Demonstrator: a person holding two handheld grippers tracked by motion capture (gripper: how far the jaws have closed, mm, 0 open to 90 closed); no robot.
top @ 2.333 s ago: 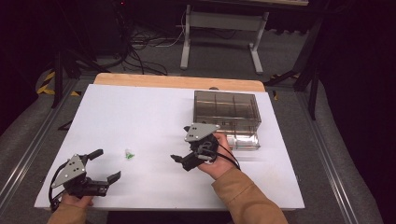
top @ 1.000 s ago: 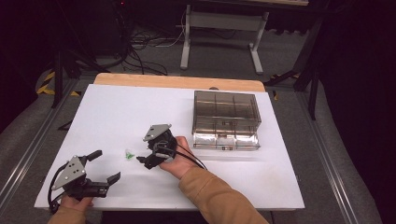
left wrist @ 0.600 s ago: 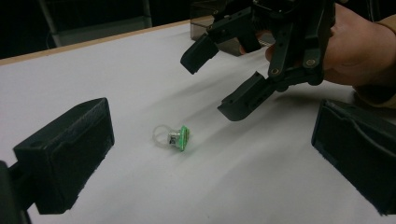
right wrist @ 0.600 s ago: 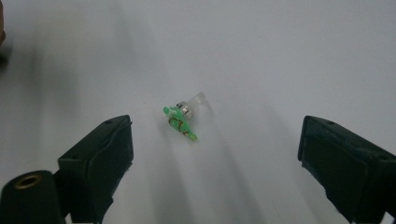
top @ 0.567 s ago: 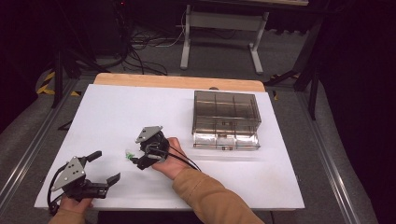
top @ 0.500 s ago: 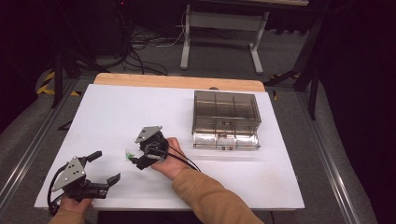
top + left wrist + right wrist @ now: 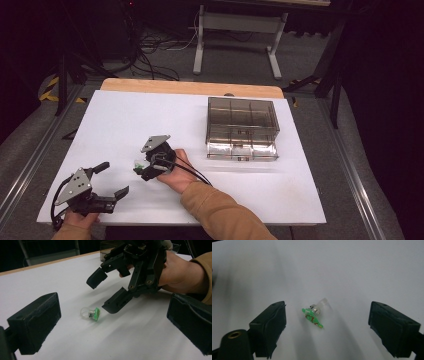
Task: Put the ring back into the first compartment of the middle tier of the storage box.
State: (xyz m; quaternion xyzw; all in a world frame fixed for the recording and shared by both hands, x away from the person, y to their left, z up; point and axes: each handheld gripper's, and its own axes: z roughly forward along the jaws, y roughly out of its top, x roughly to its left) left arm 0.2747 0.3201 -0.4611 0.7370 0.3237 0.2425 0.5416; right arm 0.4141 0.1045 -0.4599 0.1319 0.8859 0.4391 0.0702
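My right claw (image 7: 322,327) open, jaws just narrowing, straddling small green-based clear bulb (image 7: 315,314) lying loose on white bench (image 7: 150,115): lined up for pinch. Left claw (image 7: 112,322) open, parked idle.

A table (image 7: 125,115) covered by a white sheet was seen, a bare wooden strip left along its far edge. A small green-and-clear part (image 7: 138,163) lay on the sheet near the left front. A clear compartment box (image 7: 242,128) was set at the right.
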